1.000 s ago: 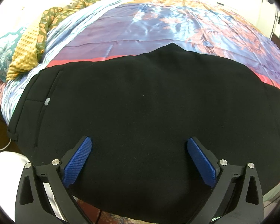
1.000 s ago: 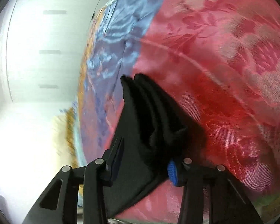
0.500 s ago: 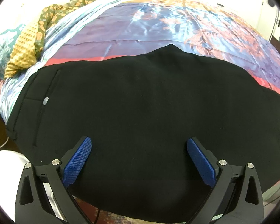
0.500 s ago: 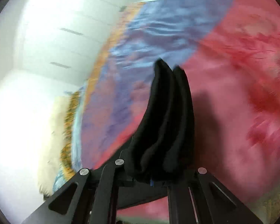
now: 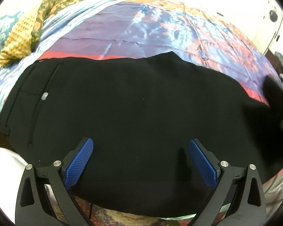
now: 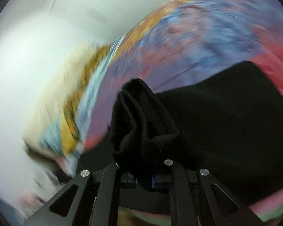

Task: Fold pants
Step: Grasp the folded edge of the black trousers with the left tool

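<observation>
Black pants (image 5: 134, 105) lie spread flat across a colourful bedspread, waistband and a pocket with a small grey button (image 5: 44, 96) at the left. My left gripper (image 5: 140, 152) is open, hovering over the near part of the pants with nothing between its blue pads. My right gripper (image 6: 143, 169) is shut on a bunched end of the pants (image 6: 139, 120), lifted off the bed; the rest of the pants (image 6: 226, 113) lies beyond it. The raised end shows blurred at the far right of the left wrist view (image 5: 275, 94).
The bedspread (image 5: 160, 28) is purple, blue, orange and red. Yellow and green patterned cloths (image 5: 24, 30) are heaped at the bed's far left. A white wall (image 6: 28, 47) lies beyond the bed. The right wrist view is motion-blurred.
My right gripper closed on the pants' end, lifted it and swung round with it toward the spread pants. The raised end has entered the left wrist view at right. My left gripper stayed put.
</observation>
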